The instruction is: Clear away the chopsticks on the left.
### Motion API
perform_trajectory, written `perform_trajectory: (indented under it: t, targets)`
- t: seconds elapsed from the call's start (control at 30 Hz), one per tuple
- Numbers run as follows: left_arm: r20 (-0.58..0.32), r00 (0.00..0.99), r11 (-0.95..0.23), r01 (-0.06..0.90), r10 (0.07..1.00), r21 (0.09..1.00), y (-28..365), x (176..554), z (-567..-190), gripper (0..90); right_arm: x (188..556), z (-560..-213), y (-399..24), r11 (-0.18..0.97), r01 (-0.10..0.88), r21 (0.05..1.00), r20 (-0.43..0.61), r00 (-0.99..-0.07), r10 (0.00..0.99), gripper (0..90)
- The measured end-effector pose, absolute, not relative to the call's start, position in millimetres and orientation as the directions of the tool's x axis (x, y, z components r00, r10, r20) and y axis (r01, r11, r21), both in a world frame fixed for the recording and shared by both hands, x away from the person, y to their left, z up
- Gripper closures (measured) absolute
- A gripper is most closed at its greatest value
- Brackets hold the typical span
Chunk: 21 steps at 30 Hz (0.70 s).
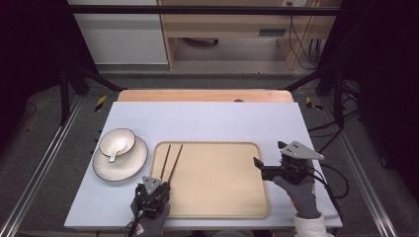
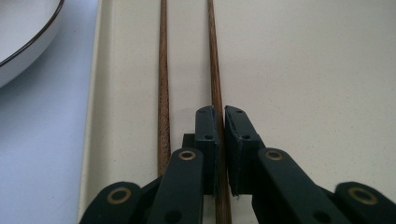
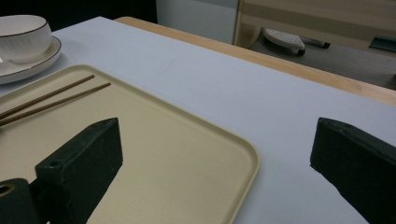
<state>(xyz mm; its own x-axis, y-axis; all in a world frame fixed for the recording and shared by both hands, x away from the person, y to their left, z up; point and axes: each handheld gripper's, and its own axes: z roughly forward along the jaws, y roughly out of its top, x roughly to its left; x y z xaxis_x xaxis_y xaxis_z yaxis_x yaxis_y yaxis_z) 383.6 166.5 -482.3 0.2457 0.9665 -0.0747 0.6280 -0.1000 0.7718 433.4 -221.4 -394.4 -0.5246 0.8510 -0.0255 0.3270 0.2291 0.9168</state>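
Left gripper (image 2: 219,119) jaws clench one chopstick (image 2: 214,60) on tray (image 2: 303,70); keep it level. Right gripper (image 3: 215,158) gapes, empty.

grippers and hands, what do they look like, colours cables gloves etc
Both grippers, left gripper and right gripper, are black with blocky black jaws and brass-coloured rivets, each topped by a grey three-cornered plate. A black cable trails from the right one. Both hands wear grey gloves; a white sleeve shows on the right.
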Motion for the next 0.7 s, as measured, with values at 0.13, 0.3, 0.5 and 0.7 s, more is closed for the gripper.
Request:
perform_trajectory:
  t: [0.13, 0.3, 0.5, 0.7]
  targets:
    - [-0.078, 0.258, -0.105, 0.624, 0.963, 0.774, 165.7, 383.8, -480.7, 81.4, 433.3, -394.3, -221.5, 0.227, 0.328, 0.917, -0.024, -0.523, 0.852, 2.5]
    - [-0.076, 0.284, -0.116, 0.6, 0.956, 0.791, 166.0, 384.0, -469.7, 78.3, 432.6, -393.2, -222.6, 0.223, 0.327, 0.918, -0.022, -0.521, 0.854, 2.5]
    - [-0.08, 0.314, -0.114, 0.553, 0.946, 0.825, 171.0, 389.3, -447.6, 72.1, 432.1, -392.0, -224.1, 0.219, 0.322, 0.921, -0.022, -0.518, 0.855, 2.3]
    - [-0.059, 0.402, -0.155, 0.479, 0.914, 0.864, 181.6, 396.7, -423.1, 60.4, 430.9, -390.0, -226.3, 0.206, 0.319, 0.925, -0.014, -0.514, 0.858, 1.9]
